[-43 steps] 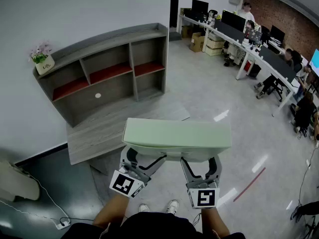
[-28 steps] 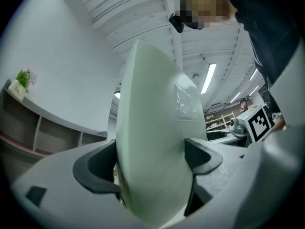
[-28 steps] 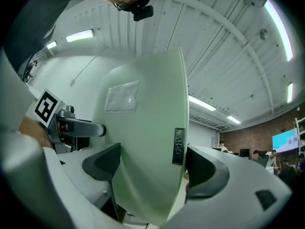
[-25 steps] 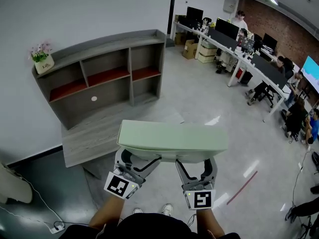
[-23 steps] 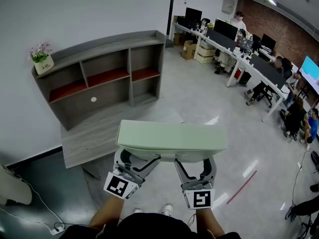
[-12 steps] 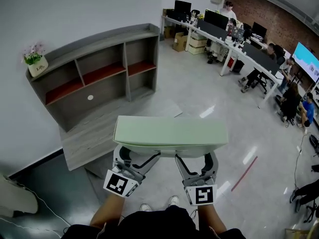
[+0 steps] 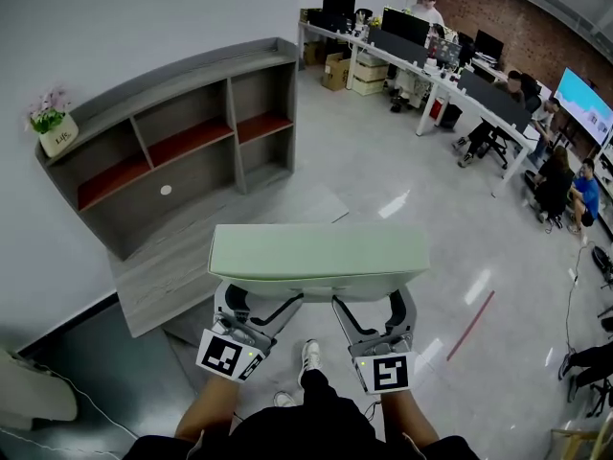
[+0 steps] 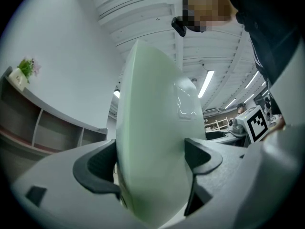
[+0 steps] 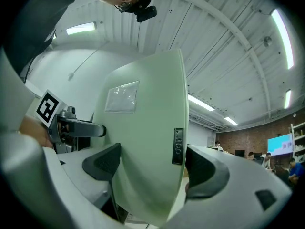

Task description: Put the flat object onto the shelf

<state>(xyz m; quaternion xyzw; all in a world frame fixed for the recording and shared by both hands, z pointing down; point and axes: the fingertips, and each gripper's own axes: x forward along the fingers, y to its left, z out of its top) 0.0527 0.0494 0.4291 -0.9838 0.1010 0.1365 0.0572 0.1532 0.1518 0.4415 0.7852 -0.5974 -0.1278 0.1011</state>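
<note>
A flat pale-green rectangular object [image 7: 318,253] is held level in front of the person, above the floor. My left gripper [image 7: 251,307] is shut on its near left edge; the green slab [image 8: 152,147] fills the gap between the jaws. My right gripper [image 7: 375,310] is shut on its near right edge, where the green object [image 9: 143,147] shows a clear label and a small button strip. The grey shelf unit [image 7: 182,142] with red-lined compartments stands against the white wall, ahead and to the left.
A low grey wooden platform [image 7: 192,257] lies before the shelf. A small potted plant [image 7: 50,121] sits on the shelf's top left. Office desks [image 7: 450,84] with monitors and seated people run along the right. A red line [image 7: 469,326] marks the glossy floor.
The person has walked forward with the green object; the shelf has slid left and lower in the head view. Both grippers keep the same hold.
</note>
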